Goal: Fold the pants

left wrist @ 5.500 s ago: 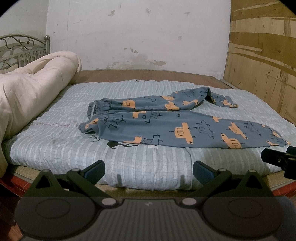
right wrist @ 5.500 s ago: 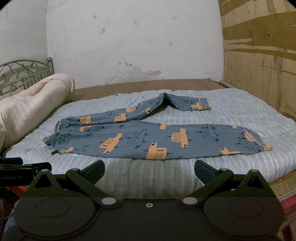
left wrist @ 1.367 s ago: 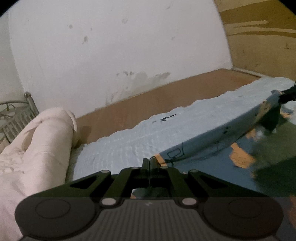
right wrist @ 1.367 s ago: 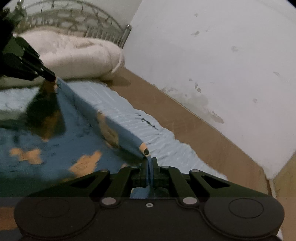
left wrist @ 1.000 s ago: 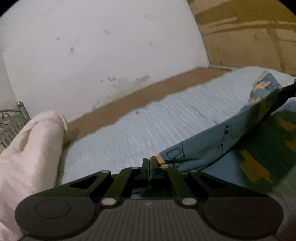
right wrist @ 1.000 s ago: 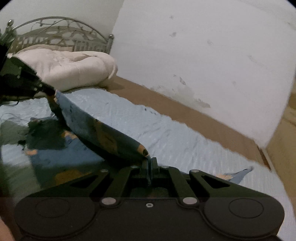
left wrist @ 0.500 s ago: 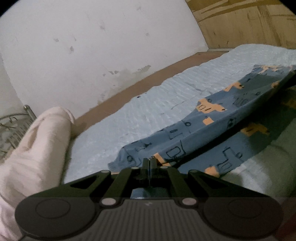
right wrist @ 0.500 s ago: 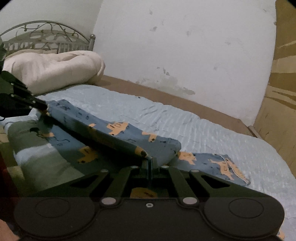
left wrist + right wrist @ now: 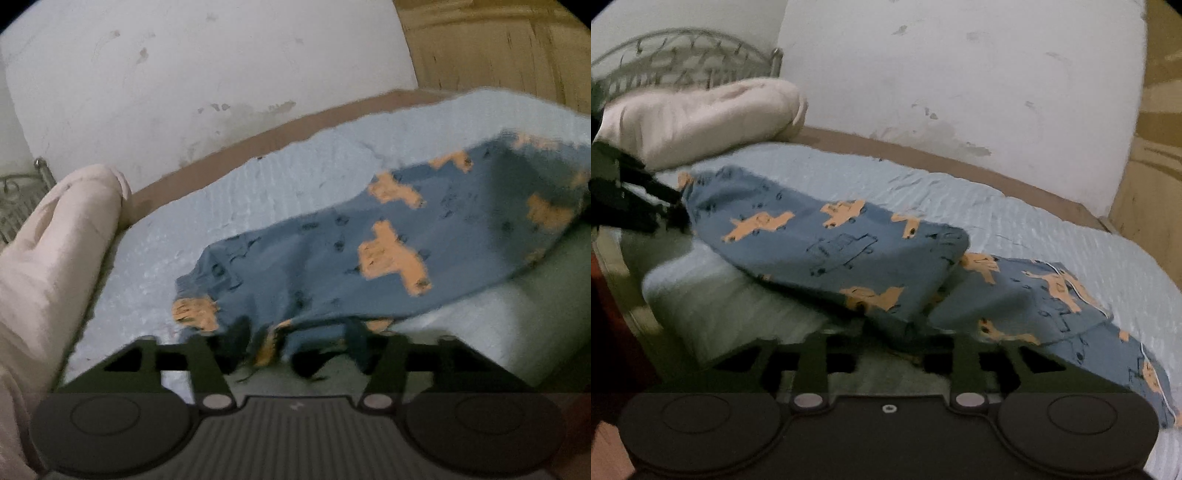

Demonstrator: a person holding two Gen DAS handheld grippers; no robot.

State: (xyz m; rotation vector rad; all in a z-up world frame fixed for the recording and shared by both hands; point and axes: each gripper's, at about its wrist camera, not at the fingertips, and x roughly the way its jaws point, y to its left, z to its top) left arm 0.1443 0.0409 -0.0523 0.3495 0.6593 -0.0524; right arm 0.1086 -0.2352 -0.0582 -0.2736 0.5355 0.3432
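While the left wrist view a moment ago showed shut jaws pinching the pants (image 9: 369, 236), the left hand-held gripper (image 9: 295, 343) has just been opening and now stands wide; cloth lies between its fingers unpressed, on the bed (image 9: 258, 192).

From the right wrist view, the right hand-held gripper (image 9: 890, 347) has likewise been opening, part way, the fold resting free. One leg seems laid over the other; a crosswise fold likely follows.

Both fingers (image 9: 240, 334) just opened, pants (image 9: 831, 251) released, folded.
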